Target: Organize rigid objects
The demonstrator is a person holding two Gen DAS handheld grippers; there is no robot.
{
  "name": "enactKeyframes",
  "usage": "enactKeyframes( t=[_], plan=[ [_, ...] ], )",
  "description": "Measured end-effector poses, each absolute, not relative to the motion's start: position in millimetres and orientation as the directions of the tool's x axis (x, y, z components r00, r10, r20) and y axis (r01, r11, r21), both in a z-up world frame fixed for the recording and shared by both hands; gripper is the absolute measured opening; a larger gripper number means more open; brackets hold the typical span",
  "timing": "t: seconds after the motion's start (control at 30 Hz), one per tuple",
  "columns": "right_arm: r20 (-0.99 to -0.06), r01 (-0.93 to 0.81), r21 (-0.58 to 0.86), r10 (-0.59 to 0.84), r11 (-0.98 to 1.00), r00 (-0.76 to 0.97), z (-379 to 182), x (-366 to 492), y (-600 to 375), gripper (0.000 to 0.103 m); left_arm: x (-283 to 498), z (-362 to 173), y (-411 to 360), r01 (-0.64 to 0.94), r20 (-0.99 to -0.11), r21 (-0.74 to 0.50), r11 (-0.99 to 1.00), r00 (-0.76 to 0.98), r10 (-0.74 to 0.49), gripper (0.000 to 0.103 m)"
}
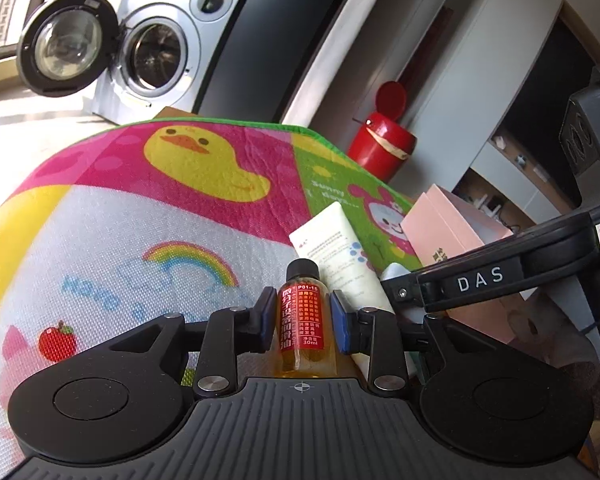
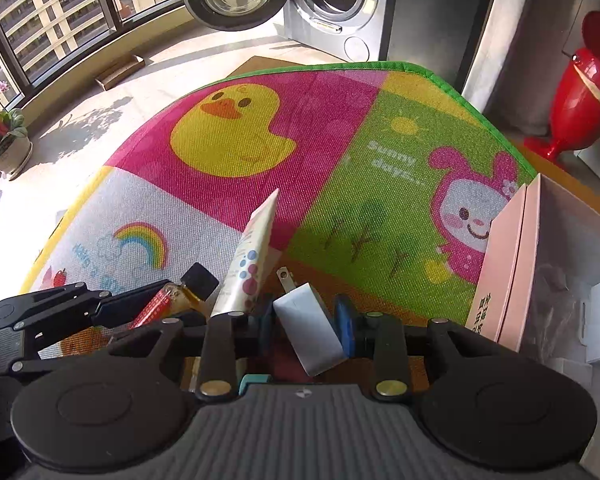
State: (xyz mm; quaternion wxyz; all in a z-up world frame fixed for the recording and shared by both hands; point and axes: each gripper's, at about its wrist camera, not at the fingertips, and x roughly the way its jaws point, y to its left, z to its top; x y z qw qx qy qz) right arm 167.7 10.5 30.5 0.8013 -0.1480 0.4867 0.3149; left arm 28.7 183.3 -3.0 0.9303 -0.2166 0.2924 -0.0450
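Left gripper (image 1: 300,318): fingers closed narrow on the bottle (image 1: 303,320); both blue pads are pressed against its sides at the red label.
Bottle: small, amber liquid, black cap, red label; held upright in the left wrist view, seen tilted with cap toward the tube in the right wrist view (image 2: 180,298).
Right gripper (image 2: 306,326): fingers closed on the charger (image 2: 310,330); the pads are seen touching its two sides.
Charger: white plug block, prongs pointing away from the camera, held tilted above the mat.
Tube (image 2: 250,264): white, dotted print; lying on the mat between the two grippers, flat end pointing away; just beside the bottle in both views (image 1: 340,256).
Mat (image 2: 260,152): cartoon print, duck, rainbow, pink bunny, green edge; spread under everything.
Box (image 2: 508,256): pink, standing at the right edge of the mat; open white interior with a white item seen inside; contact with the mat cannot be told.
Bin (image 2: 580,92): red, lid up, beyond the mat at right.
Washer (image 2: 332,0): door swung open, behind the mat.
Plant (image 2: 4,140): potted, by the window at left.
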Motion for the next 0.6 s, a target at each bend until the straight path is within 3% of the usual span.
enactKeyframes(
  t=[0.13,0.27,0.47,0.6],
  plan=[
    [-0.859,-0.685,0.06,0.386,0.726,0.335,30,131,-9,0.035,29,-5,187,-0.042,-0.52,-0.444,0.895,0.826,-0.219,0.033],
    [-0.827,-0.734,-0.01,0.408,0.679,0.388,29,84,-34,0.056,29,-6,186,-0.041,-0.513,-0.457,0.888,0.828,-0.226,0.033],
    [-0.769,-0.684,-0.179,0.333,0.708,0.546,20,31,-79,0.057,28,-7,184,-0.035,-0.51,-0.455,0.89,0.829,-0.229,0.032],
    [-0.718,-0.581,-0.25,0.254,0.774,0.648,15,26,-108,0.065,29,-5,181,-0.026,-0.514,-0.441,0.897,0.826,-0.229,0.032]
  ],
)
